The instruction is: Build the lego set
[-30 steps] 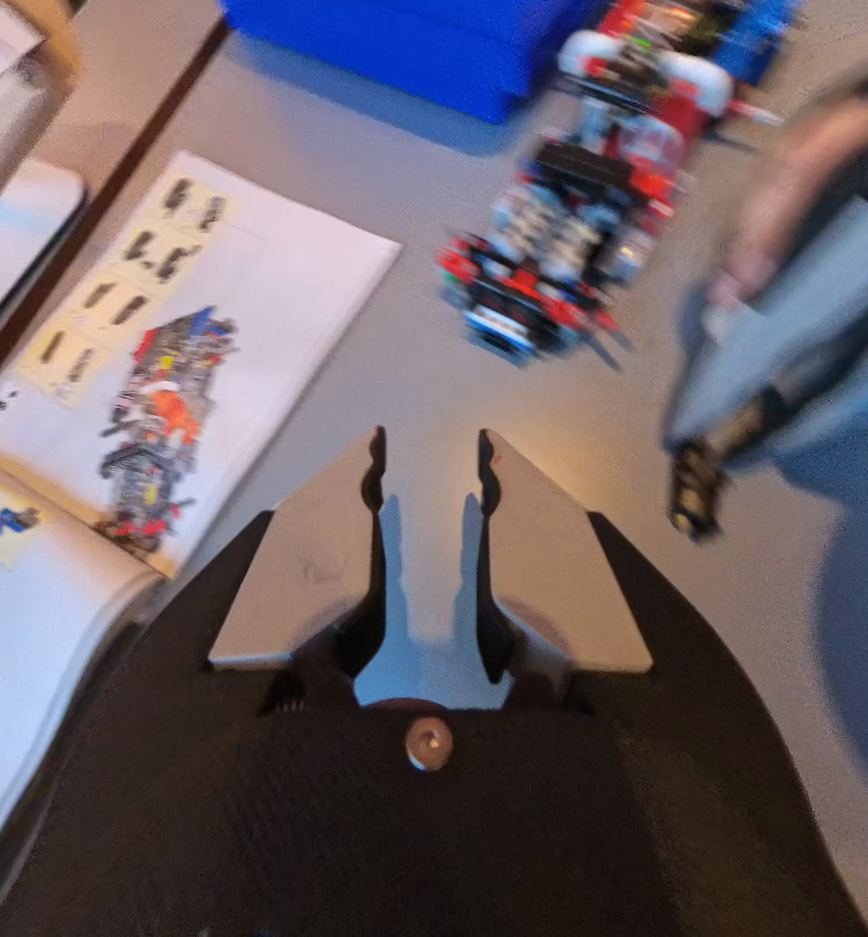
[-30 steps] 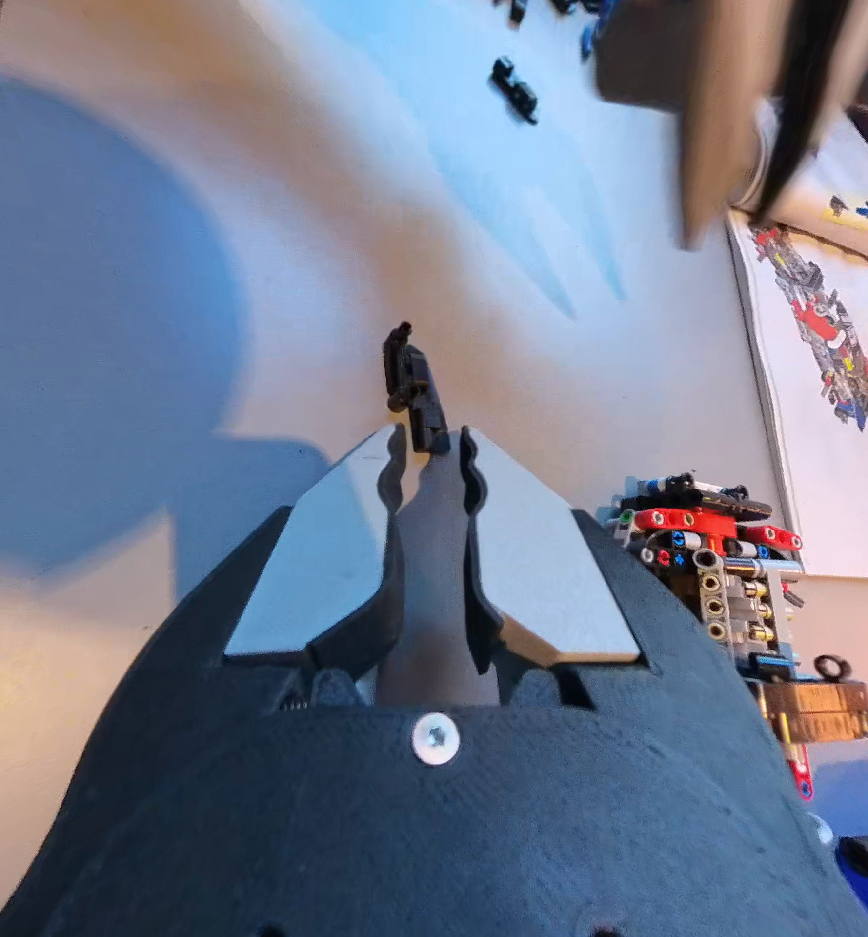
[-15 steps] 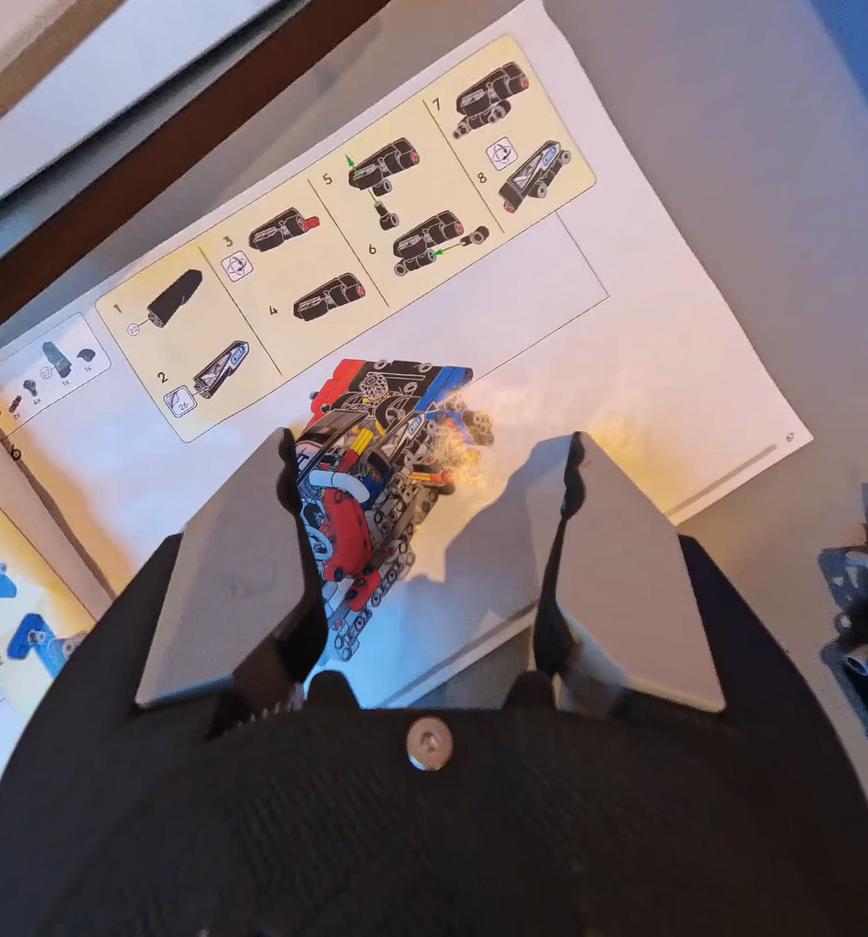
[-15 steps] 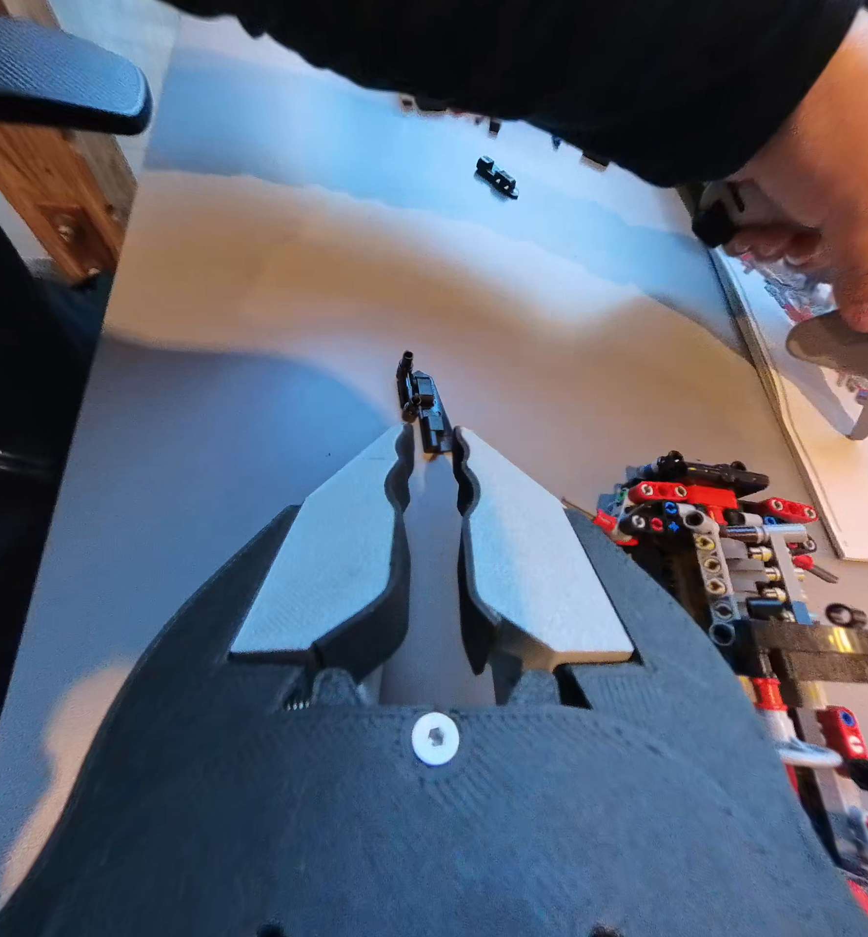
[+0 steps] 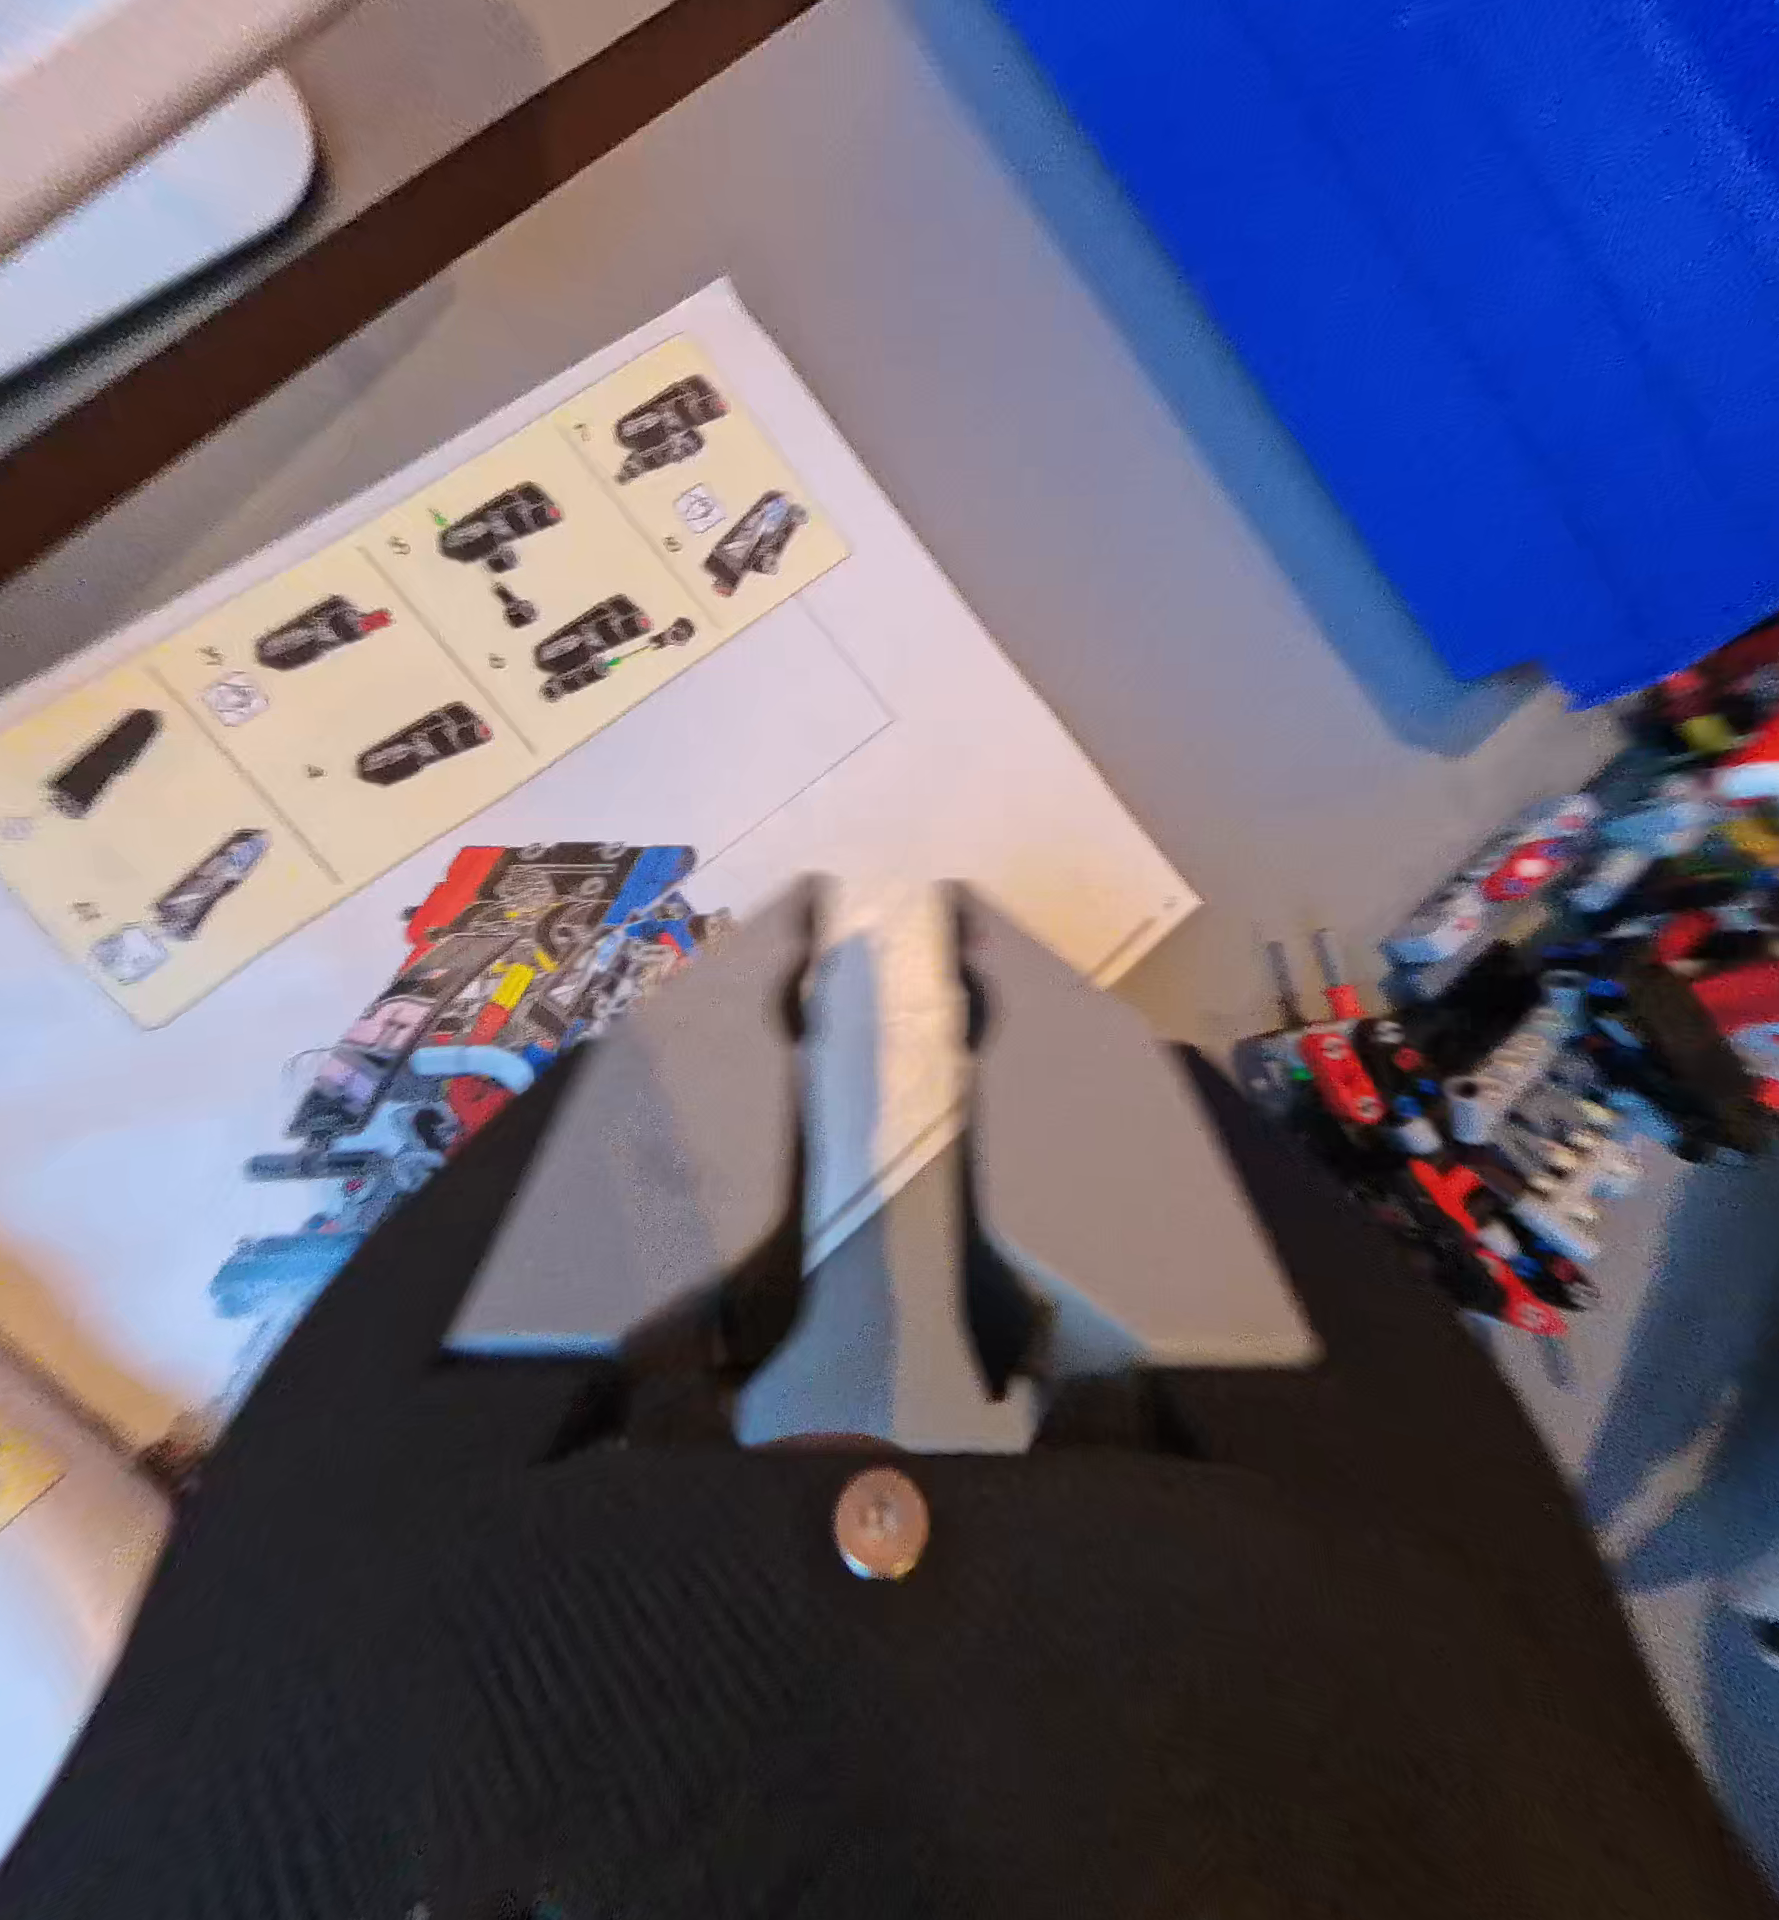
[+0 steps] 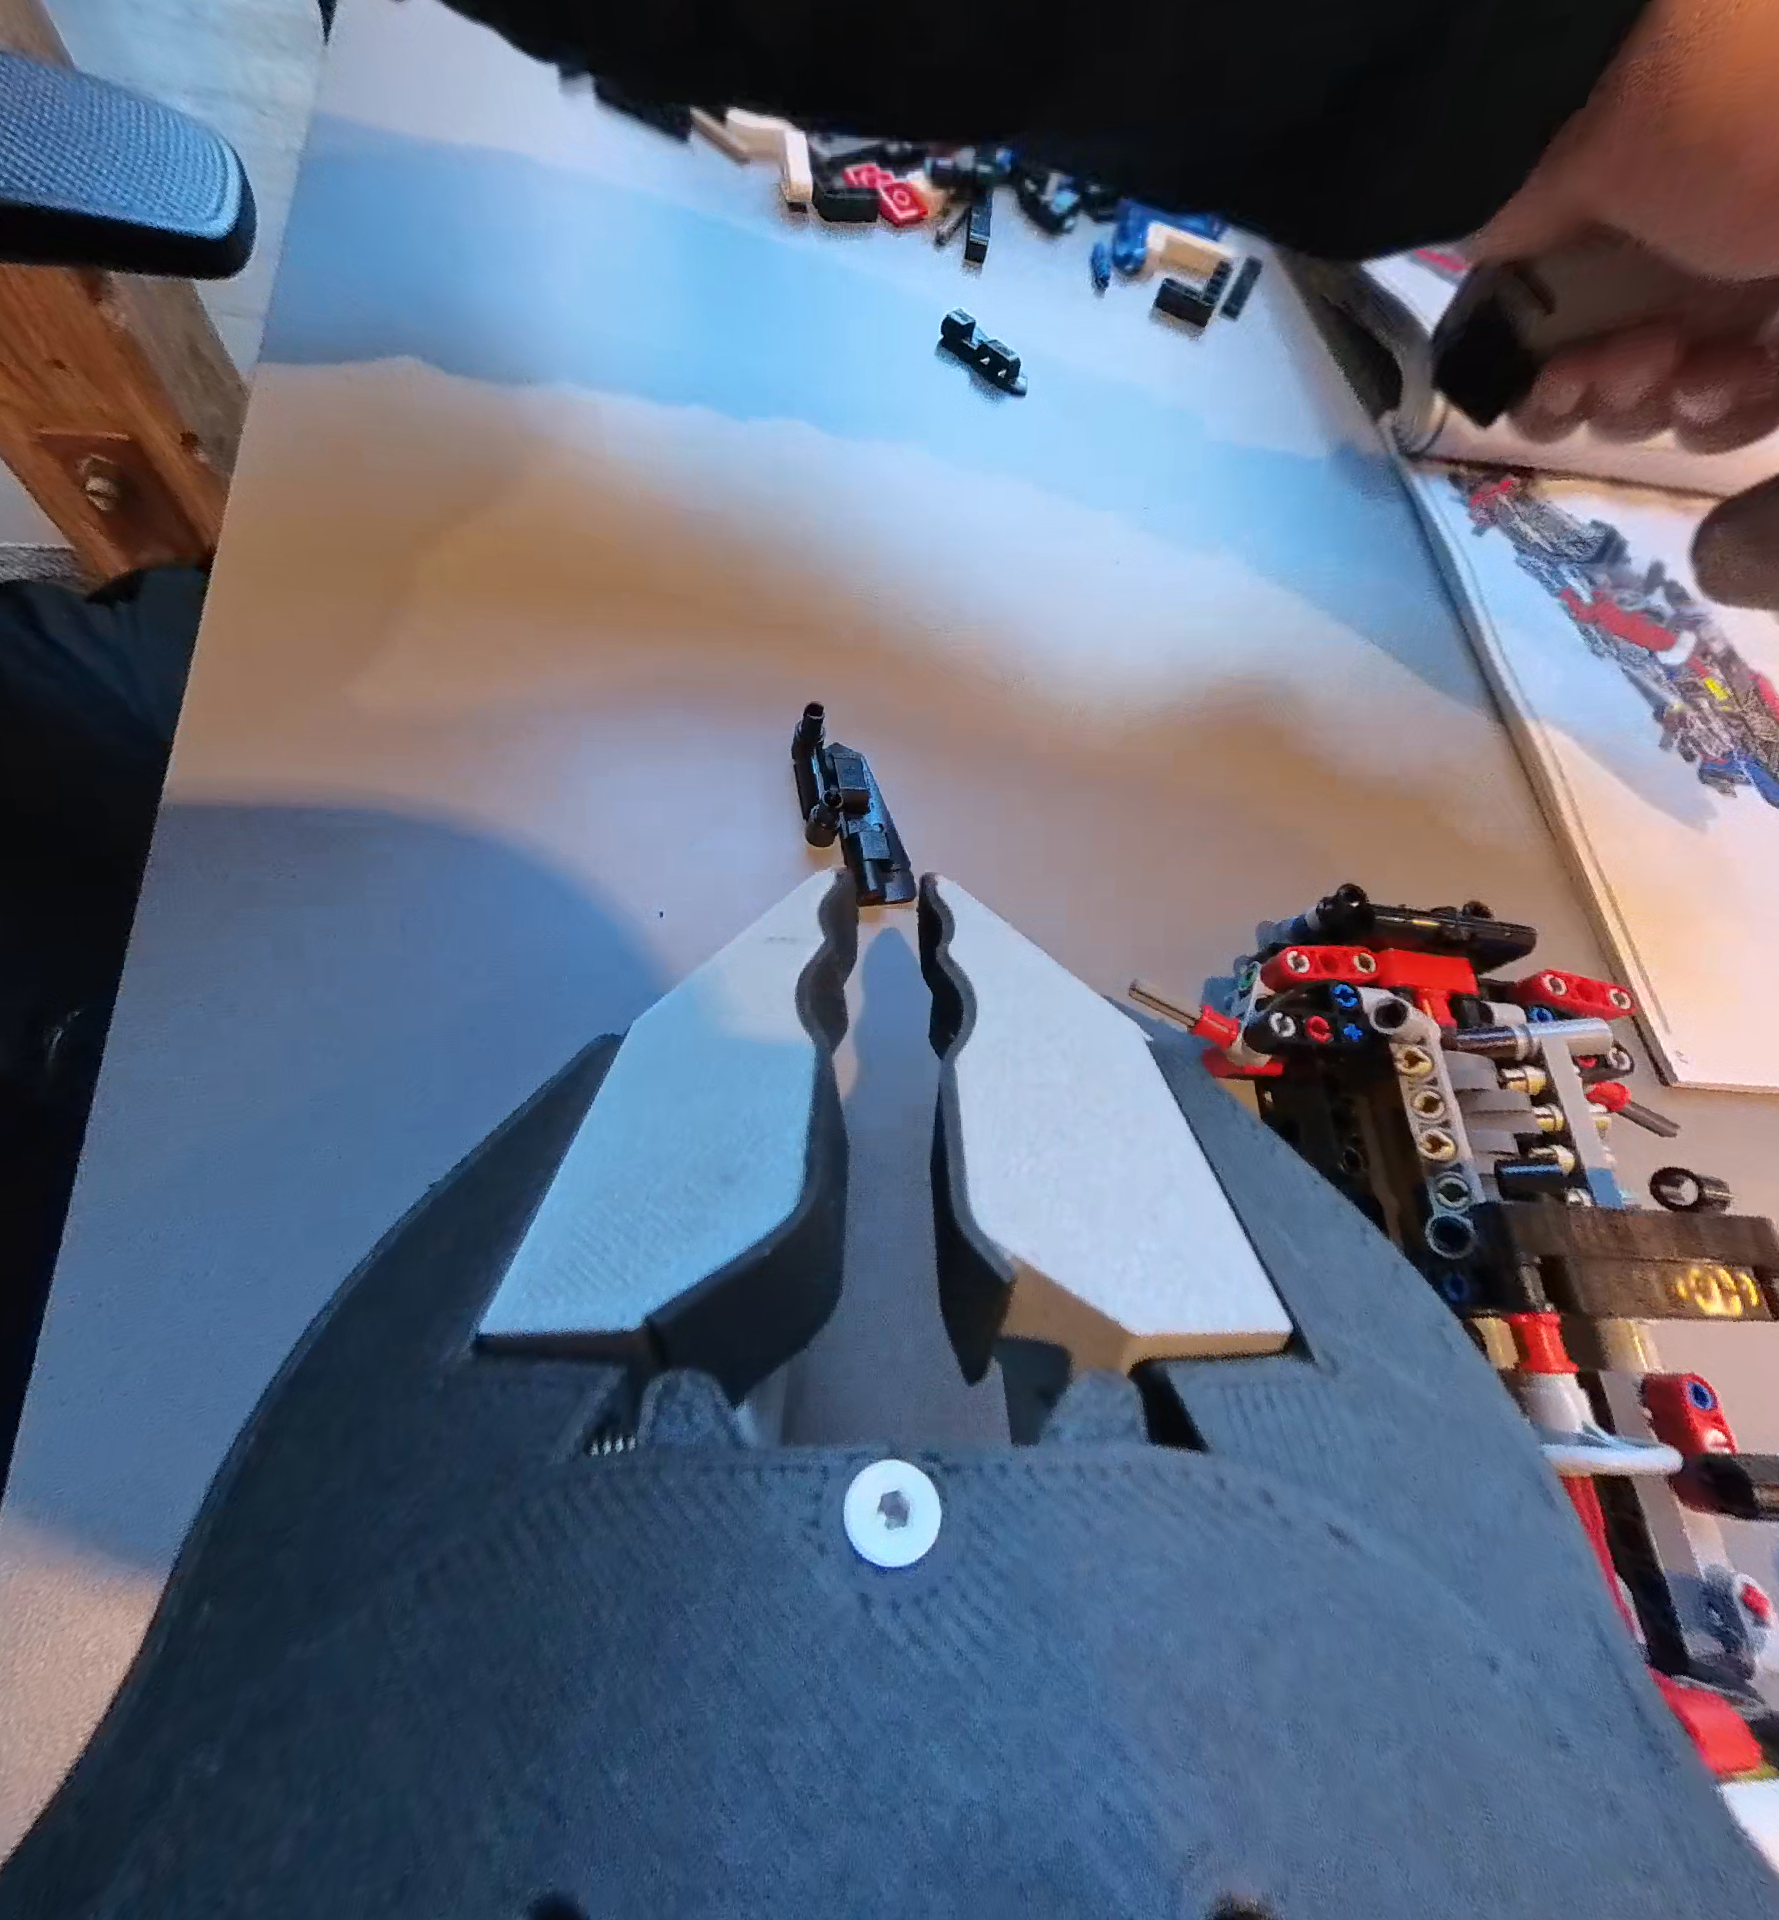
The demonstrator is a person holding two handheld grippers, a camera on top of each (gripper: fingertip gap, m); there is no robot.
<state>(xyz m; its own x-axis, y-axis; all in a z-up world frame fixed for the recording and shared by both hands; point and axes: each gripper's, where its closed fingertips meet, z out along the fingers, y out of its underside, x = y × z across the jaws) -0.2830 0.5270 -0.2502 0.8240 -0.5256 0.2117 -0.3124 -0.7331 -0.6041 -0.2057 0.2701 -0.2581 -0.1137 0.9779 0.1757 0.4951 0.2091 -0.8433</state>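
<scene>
In the right wrist view, my right gripper (image 6: 880, 883) is shut on the near end of a small black lego piece (image 6: 849, 800), which sticks out past the fingertips just above the white table (image 6: 656, 623). The partly built red, black and grey lego model (image 6: 1436, 1091) stands close to the right of it. In the blurred left wrist view, my left gripper (image 5: 883, 899) hovers over the open instruction booklet (image 5: 864, 748). Its jaws stand a narrow gap apart with nothing between them. The model (image 5: 1591, 1039) lies to its right.
A blue box (image 5: 1487, 312) stands beyond the model. Several loose lego pieces (image 6: 1020, 208) lie at the table's far end, with one black piece (image 6: 980, 351) apart from them. A person's hand (image 6: 1643, 343) is over the booklet (image 6: 1643, 779). A chair armrest (image 6: 85, 177) is past the left table edge. The left gripper's tips are roughly 25 cm from the right gripper's.
My left gripper's jaws went from wide open to a narrow gap, and it swung right, bringing the model and blue box into view. My right gripper kept hold of the black piece.
</scene>
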